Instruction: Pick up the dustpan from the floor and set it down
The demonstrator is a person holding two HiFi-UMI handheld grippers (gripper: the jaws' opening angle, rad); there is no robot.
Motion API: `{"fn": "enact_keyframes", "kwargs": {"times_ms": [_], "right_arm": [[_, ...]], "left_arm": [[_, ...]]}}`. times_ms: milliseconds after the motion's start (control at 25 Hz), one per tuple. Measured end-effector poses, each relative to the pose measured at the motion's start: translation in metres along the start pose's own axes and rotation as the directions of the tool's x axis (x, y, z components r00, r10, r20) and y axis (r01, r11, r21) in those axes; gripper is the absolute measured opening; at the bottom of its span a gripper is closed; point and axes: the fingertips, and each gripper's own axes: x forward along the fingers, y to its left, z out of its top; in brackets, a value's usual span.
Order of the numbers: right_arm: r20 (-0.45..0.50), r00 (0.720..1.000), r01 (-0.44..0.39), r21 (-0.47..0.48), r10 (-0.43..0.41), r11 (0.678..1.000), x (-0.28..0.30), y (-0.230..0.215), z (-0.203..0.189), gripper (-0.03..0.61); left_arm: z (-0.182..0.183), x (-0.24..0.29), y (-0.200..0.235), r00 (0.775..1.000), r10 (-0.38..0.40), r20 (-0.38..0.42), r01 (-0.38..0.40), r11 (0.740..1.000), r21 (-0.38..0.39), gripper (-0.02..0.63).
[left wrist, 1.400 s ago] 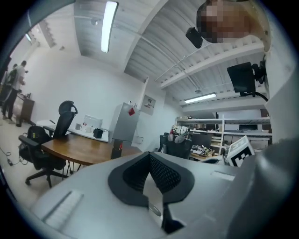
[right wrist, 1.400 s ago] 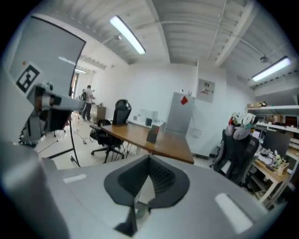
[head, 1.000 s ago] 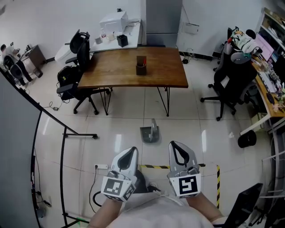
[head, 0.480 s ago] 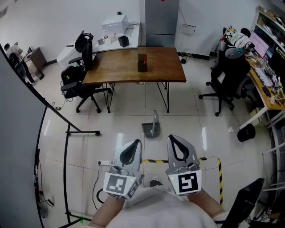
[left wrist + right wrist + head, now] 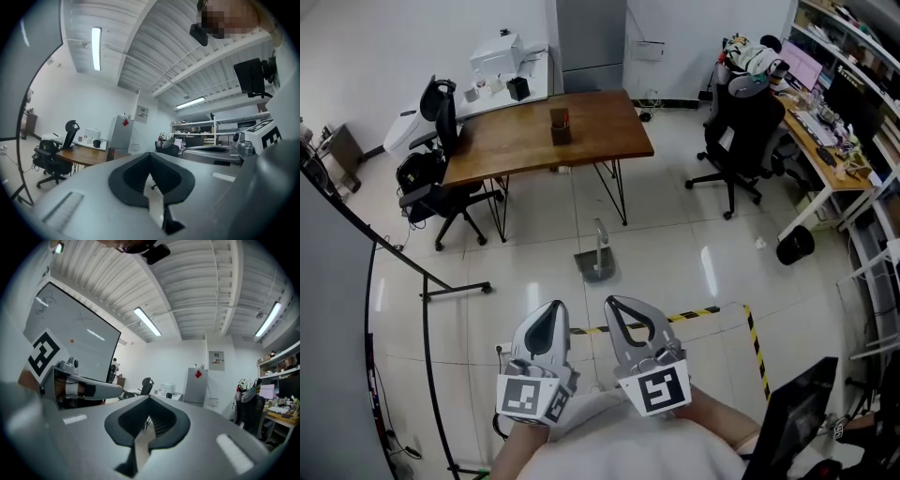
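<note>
As the left gripper (image 5: 551,307) and right gripper (image 5: 615,303) hang shut and empty at lower centre, the dustpan (image 5: 593,264) sits on the tiled floor (image 5: 675,253) mid-frame, well ahead of them, handle upright, long axis running up the frame. Striped tape (image 5: 694,314) lies between them; a wooden table (image 5: 534,141) stands beyond, with an office chair (image 5: 739,131) at upper right.

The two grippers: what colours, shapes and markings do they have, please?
Both the left gripper and the right gripper are light grey plastic, tapering to a point, with a teardrop-shaped opening lined in black ribbed rubber. Each carries at its rear a white cube with black square markers. The person wears a pale top.
</note>
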Motion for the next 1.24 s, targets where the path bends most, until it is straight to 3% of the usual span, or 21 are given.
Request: {"fn": "enact_keyframes", "kwargs": {"times_ms": [160, 320, 1240], "right_arm": [[0.032, 0.999, -0.038, 0.019, 0.038, 0.999, -0.004, -0.006, 0.008, 0.002], [0.074, 0.997, -0.023, 0.049, 0.02, 0.999, -0.006, -0.021, 0.013, 0.002], [0.091, 0.996, 0.01, 0.058, -0.015, 0.998, 0.015, -0.033, 0.013, 0.002]], "left_arm": [[0.006, 0.002, -0.013, 1.0, 0.016, 0.02, -0.017, 1.0, 0.015, 0.014], [0.008, 0.006, -0.027, 0.999, 0.011, 0.03, -0.012, 1.0, 0.028, 0.014], [0.005, 0.028, -0.015, 0.999, -0.026, 0.028, 0.026, 1.0, 0.014, 0.014]]}}
